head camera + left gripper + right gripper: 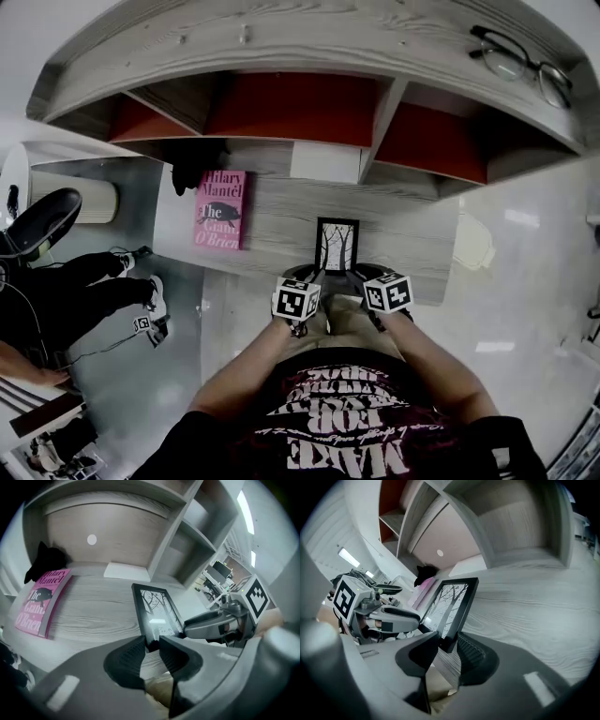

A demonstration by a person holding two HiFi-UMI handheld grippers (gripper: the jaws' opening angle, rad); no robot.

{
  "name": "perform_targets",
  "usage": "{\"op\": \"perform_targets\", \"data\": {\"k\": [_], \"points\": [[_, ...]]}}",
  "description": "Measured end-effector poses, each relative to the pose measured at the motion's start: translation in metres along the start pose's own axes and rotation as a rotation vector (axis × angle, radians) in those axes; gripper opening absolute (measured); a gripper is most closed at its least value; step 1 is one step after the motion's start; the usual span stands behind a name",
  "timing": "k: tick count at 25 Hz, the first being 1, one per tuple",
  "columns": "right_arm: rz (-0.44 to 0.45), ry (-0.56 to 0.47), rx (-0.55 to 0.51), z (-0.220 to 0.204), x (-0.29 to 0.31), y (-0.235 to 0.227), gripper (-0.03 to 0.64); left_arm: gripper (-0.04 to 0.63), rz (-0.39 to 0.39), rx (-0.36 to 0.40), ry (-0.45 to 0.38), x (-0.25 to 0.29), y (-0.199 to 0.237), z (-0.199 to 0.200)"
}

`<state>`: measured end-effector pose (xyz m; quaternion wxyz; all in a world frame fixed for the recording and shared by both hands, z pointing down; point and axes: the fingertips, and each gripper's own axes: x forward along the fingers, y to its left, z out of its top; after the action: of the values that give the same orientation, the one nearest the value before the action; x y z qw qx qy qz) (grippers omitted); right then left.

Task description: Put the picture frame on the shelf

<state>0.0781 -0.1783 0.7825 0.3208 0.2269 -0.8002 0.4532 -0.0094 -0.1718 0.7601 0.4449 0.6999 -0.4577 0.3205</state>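
Note:
The picture frame [337,246] is black-edged, with a print of bare trees. It stands tilted over the front part of the wide wooden shelf board [403,234]. My left gripper [310,280] is shut on its lower left corner and my right gripper [361,279] on its lower right corner. In the left gripper view the frame [157,610] rises from between the pads [129,660], and the right gripper [218,622] shows beyond it. In the right gripper view the frame [452,603] leans left above the jaws, with the left gripper [382,616] behind.
A pink book [221,208] lies flat on the same board to the left, with a black object [192,164] behind it. A white block [325,161] sits at the back. Glasses [520,64] rest on the unit's top. A seated person's legs [84,291] are at the left.

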Motion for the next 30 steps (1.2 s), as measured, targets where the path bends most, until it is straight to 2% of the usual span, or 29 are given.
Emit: {"op": "perform_targets", "data": {"k": [9,21,30], "points": [[-0.01,-0.11,-0.092,0.045,-0.032,0.03,0.146,0.098,-0.002,0.051,-0.1,-0.043,-0.003,0.04],[-0.045,-0.258,-0.144,0.096,-0.066,0.092,0.146,0.098,-0.038,0.13,-0.218,-0.117,0.005,0.082],[-0.096,-0.363,-0.183,0.129,-0.089,0.123,0.146,0.098,-0.063,0.178,-0.314,-0.158,0.007,0.114]]}}
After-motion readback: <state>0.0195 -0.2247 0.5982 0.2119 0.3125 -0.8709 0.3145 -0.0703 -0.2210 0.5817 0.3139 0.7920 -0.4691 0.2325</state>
